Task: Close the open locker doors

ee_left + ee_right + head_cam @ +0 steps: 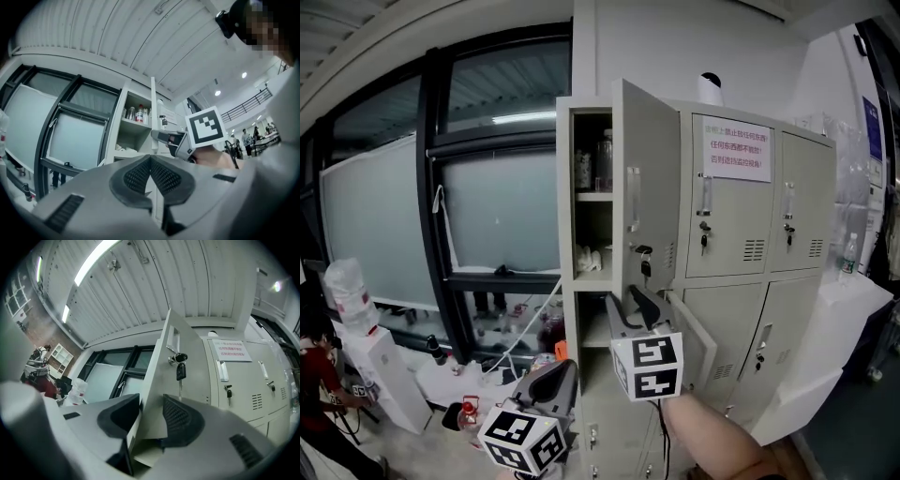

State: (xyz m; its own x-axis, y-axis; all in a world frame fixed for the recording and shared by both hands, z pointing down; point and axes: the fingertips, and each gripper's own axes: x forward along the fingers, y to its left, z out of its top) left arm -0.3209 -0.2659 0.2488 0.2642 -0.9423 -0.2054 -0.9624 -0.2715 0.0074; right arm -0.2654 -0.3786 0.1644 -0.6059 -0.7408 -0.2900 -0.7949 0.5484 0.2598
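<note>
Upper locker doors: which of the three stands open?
The leftmost upper door: it is swung outward, showing shelves, with keys hanging from its lock. The middle door, bearing a paper notice, and the right door are both shut.

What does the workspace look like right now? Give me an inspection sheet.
Surface: no worktable; a grey locker bank stands by a window.
Job's things: upper locker door wide open, key hanging in its lock; lower locker door ajar; the other doors shut.
Clutter: bottles on the open locker's top shelf; a water dispenser at the left.
Grippers: right tool appears clamped on the upper locker door's lower corner; left tool shut, holding nothing.
Cables: white cords trail from the window toward the floor.
Surroundings: paper notice on the middle door; a person at the lower left.
</note>
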